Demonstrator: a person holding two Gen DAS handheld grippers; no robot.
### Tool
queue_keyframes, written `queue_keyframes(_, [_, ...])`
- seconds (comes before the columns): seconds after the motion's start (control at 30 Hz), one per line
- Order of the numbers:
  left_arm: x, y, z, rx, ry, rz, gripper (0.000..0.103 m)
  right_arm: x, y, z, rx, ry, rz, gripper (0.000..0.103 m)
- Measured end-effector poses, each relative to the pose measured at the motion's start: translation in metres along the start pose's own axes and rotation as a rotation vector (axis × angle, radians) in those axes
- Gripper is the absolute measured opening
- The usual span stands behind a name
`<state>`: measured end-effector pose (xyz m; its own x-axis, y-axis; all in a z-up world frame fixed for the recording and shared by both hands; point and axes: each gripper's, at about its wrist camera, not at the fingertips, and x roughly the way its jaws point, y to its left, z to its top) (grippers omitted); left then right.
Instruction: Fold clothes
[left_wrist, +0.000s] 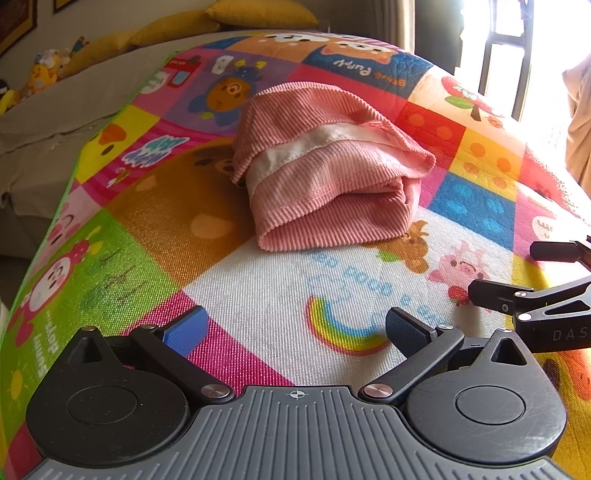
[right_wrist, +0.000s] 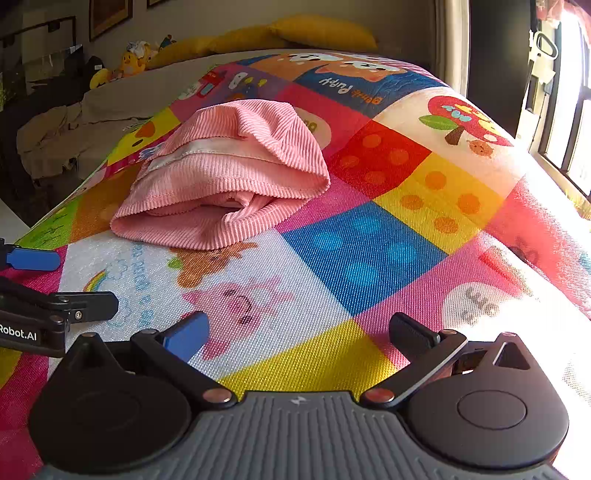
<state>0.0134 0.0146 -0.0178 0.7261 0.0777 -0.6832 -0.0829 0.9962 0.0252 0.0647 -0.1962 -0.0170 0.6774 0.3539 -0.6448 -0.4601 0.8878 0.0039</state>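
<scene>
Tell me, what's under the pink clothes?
The folded pink garment lies on the colourful cartoon mat. Mat pictures show all around it, but whatever is printed directly beneath stays covered. Both grippers are open, apart from it.

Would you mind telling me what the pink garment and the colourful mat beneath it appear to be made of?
The pink garment looks like soft corduroy or a ribbed knit: fine parallel ridges run across it, matte, with a whitish stitched lining strip showing at the fold. The colourful mat seems a printed woven or textured sheet, possibly plastic-coated: a fine grid weave shows, with a slight sheen in sunlight. Both are guesses from looks.
</scene>
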Motion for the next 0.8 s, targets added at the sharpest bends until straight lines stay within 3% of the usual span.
queue_keyframes(0.8, [-0.0022,0.0016,-0.0037,-0.006,-0.029,0.008,0.103,-0.0001,0.0004,0.0002,0.001,0.000,-0.001,0.103])
